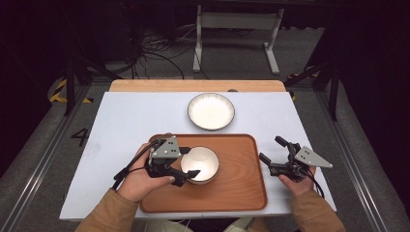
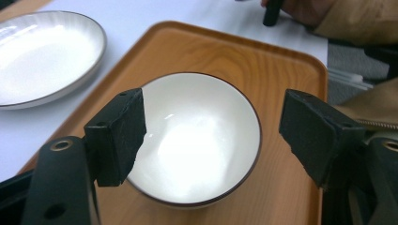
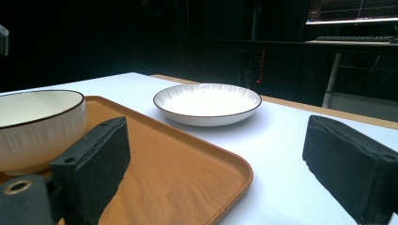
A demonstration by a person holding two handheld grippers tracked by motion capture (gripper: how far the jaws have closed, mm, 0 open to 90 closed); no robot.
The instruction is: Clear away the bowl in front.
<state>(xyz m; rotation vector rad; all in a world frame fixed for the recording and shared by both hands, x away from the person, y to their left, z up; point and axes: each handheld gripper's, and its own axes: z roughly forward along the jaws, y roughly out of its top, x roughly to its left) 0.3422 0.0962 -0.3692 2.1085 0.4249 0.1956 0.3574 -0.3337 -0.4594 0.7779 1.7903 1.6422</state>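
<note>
The left gripper (image 1: pixel 186 169) hides the near-left rim of the glossy white, dark-rimmed ceramic bowl (image 1: pixel 202 163); its jaws gape wide astride it, gripping nothing. The bowl sits on a rounded wood-grain tray (image 1: pixel 241 188). The right gripper (image 1: pixel 274 155), also wide open and empty, hovers beside the tray. A shallow ribbed white plate (image 1: pixel 211 110) rests beyond on the pale tabletop (image 1: pixel 125 121); the room behind is dark.

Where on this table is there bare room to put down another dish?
The white table is bare left of the plate, and again right of it. On the tray, the half right of the bowl is free. It is crowded at the bowl, where the left tool hovers open.
</note>
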